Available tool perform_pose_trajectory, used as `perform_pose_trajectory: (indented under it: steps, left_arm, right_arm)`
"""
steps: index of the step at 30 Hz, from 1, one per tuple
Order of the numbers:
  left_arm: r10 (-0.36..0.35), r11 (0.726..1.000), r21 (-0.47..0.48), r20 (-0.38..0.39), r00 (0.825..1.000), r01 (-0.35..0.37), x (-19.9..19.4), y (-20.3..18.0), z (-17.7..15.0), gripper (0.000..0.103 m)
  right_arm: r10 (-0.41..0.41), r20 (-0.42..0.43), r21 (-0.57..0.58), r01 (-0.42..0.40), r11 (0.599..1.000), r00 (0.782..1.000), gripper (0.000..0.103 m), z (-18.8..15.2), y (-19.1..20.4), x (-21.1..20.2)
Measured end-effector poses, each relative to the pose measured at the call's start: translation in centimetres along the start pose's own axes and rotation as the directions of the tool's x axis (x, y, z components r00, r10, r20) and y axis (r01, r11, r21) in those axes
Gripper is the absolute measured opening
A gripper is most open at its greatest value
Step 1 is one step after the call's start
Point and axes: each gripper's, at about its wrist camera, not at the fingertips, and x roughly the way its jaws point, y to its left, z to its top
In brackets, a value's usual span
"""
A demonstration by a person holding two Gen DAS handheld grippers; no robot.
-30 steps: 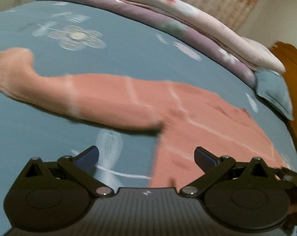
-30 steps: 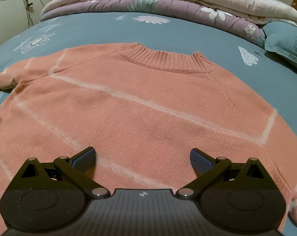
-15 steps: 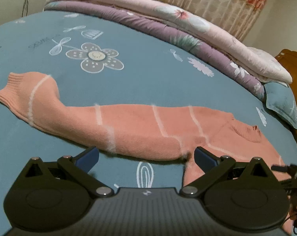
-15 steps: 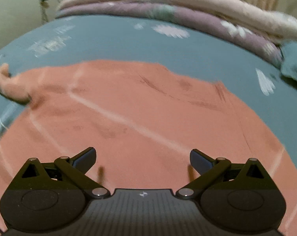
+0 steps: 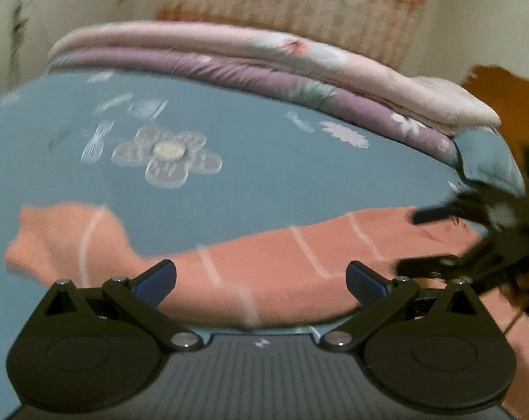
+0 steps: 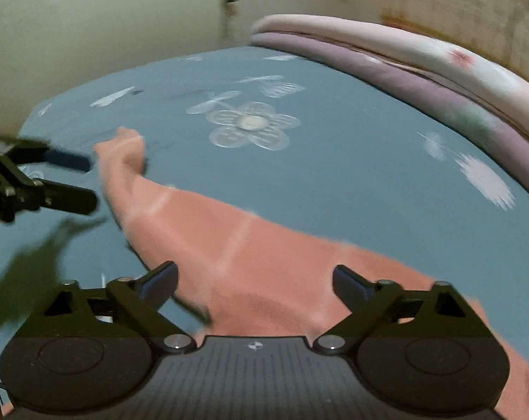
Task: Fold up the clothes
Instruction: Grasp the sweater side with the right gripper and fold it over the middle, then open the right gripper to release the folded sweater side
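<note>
We see the sweater (image 6: 250, 262) flat on the bed (image 6: 352, 161): soft, light knit, likely to sag and stretch. Both grippers (image 5: 260, 276) (image 6: 255, 281) are spread, the right's jaws just narrowing, nothing pinched. We'd grab the cuff (image 6: 124, 147).

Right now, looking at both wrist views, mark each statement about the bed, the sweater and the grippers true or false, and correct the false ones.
1. The sweater is green. False: it is salmon pink with thin pale stripes.
2. Its sleeve lies stretched out on the blue sheet. True.
3. The right gripper is clamped on the sleeve. False: its jaws stand apart, having just been closing a little, and grip nothing.
4. Folded quilts lie along the far side of the bed. True.
5. The left gripper holds the cuff. False: it is open and holds nothing; the cuff lies off to one side.
</note>
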Motion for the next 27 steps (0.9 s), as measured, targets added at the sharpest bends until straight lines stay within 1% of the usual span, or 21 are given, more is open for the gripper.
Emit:
perform_pose_trajectory:
  steps: [1,2,4,6,7,10,13,15,18,20,21,22,25,27]
  left_arm:
    - [-0.011,1.0,0.005,0.028,1.0,0.011,0.0,0.4,0.2,0.102]
    - [-0.025,1.0,-0.007,0.065,0.998,0.026,-0.2,0.8,0.3,0.102]
    - [-0.102,0.994,-0.029,0.105,0.989,0.106,-0.4,1.7,-0.9,0.102]
    - [-0.182,0.982,-0.035,0.129,0.975,0.188,-0.5,2.7,-2.4,0.102]
    - [-0.184,0.982,-0.024,0.125,0.975,0.188,-0.6,3.0,-2.9,0.102]
    - [-0.119,0.992,-0.039,0.108,0.987,0.123,-0.8,3.9,-3.8,0.102]
    - [-0.158,0.983,-0.073,0.128,0.979,0.168,-1.3,5.0,-4.4,0.102]
    - [-0.16,0.982,-0.077,0.126,0.979,0.17,-1.2,5.1,-4.6,0.102]
    - [-0.171,0.981,-0.079,0.112,0.979,0.18,-0.7,5.3,-4.9,0.102]
    - [-0.178,0.979,-0.083,0.104,0.978,0.187,-0.4,5.4,-5.0,0.102]
    - [-0.177,0.979,-0.084,0.099,0.979,0.185,-0.2,5.4,-5.0,0.102]
    - [-0.176,0.979,-0.086,0.093,0.98,0.184,0.0,5.5,-5.1,0.102]
    - [-0.176,0.979,-0.093,0.084,0.981,0.183,0.2,5.7,-5.3,0.102]
    - [-0.174,0.979,-0.097,0.087,0.981,0.182,0.1,5.8,-5.3,0.102]
  right_arm:
    - [0.009,-0.011,-0.036,-0.009,0.999,1.0,0.084,0.9,0.4,1.1]
    - [0.019,-0.023,-0.072,-0.02,0.997,1.0,0.081,1.8,0.8,2.1]
    - [0.038,-0.051,-0.132,-0.045,0.99,0.998,0.07,3.2,1.6,4.3]
    - [0.053,-0.074,-0.181,-0.066,0.981,0.996,0.065,4.3,2.4,6.4]
    - [0.065,-0.079,-0.198,-0.079,0.977,0.995,0.063,4.7,2.7,7.1]
    - [0.109,-0.089,-0.245,-0.128,0.961,0.99,0.061,5.5,3.6,9.1]
    - [0.161,-0.094,-0.292,-0.182,0.939,0.982,0.059,6.0,4.4,10.7]
    - [0.178,-0.107,-0.313,-0.204,0.928,0.978,0.058,6.3,4.9,12.1]
    - [0.188,-0.144,-0.346,-0.227,0.91,0.972,0.051,6.5,5.3,13.5]
    - [0.213,-0.16,-0.348,-0.257,0.902,0.964,0.041,6.5,5.3,13.7]
    - [0.23,-0.164,-0.346,-0.274,0.897,0.959,0.028,6.5,5.3,13.7]
    - [0.232,-0.163,-0.36,-0.277,0.891,0.959,0.017,6.4,5.4,13.5]
    - [0.209,-0.153,-0.392,-0.254,0.884,0.966,0.01,6.2,5.7,12.9]
    - [0.204,-0.137,-0.382,-0.242,0.892,0.969,0.009,6.5,5.5,12.7]
